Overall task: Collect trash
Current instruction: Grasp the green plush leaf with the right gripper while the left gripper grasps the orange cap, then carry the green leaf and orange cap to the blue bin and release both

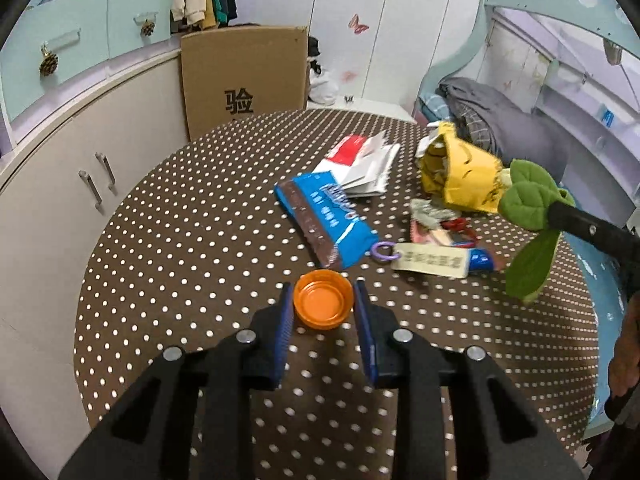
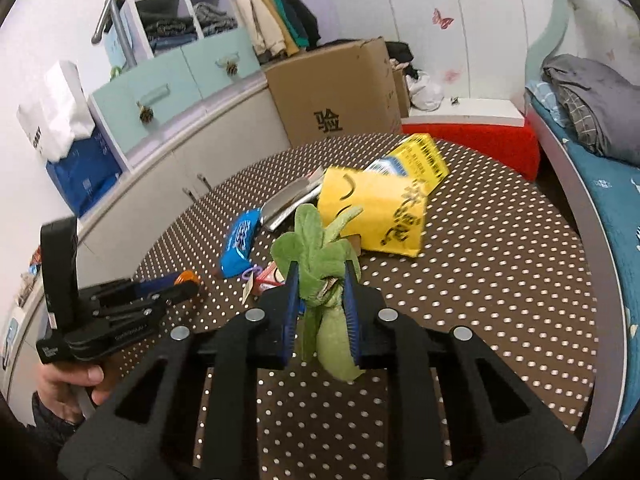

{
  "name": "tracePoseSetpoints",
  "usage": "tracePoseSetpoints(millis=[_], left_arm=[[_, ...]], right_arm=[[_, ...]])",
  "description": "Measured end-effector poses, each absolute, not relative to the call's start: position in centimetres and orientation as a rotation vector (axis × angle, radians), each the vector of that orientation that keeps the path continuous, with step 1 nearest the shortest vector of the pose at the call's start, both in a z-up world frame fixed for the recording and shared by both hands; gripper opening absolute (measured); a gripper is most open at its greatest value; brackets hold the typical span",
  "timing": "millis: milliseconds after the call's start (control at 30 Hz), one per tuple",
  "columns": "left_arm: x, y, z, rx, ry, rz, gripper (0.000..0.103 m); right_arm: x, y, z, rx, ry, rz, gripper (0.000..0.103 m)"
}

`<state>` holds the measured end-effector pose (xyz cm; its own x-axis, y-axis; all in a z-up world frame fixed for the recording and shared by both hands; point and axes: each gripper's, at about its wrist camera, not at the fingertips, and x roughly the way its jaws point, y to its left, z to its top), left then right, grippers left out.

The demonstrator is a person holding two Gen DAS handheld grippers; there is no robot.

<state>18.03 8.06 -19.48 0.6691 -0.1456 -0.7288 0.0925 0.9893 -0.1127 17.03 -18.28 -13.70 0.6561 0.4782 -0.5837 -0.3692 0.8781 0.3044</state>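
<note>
My left gripper (image 1: 323,294) has its blue pads on both sides of an orange plastic lid (image 1: 323,299), which rests on the dotted table (image 1: 180,260). From the right wrist view the lid (image 2: 187,279) shows at the left gripper's tip. My right gripper (image 2: 320,276) is shut on a green plush leafy toy (image 2: 320,264) and holds it above the table; the toy (image 1: 532,200) also shows at the right of the left wrist view. A yellow paper bag (image 1: 460,172) lies open behind it, also in the right wrist view (image 2: 376,208).
A blue wrapper (image 1: 328,216), red-and-white packets (image 1: 360,160), a tag with a purple ring (image 1: 428,258) and small scraps (image 1: 436,220) lie mid-table. A cardboard box (image 1: 244,76), cabinets (image 1: 60,200) and a bed (image 2: 592,128) surround the table.
</note>
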Motion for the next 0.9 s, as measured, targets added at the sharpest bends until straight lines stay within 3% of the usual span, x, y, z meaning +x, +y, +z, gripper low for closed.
tracePoseSetpoints(millis=[600, 900], left_arm=[[15.3, 0.1, -9.9, -0.018, 0.587, -0.264, 0.029], [16.1, -5.4, -7.6, -0.005, 0.543, -0.360, 0.029]], right_arm=[[12.8, -26.9, -4.8, 0.225, 0.468, 0.422, 0.021], [10.9, -32.4, -2.1, 0.236, 0.387, 0.323, 0.021]])
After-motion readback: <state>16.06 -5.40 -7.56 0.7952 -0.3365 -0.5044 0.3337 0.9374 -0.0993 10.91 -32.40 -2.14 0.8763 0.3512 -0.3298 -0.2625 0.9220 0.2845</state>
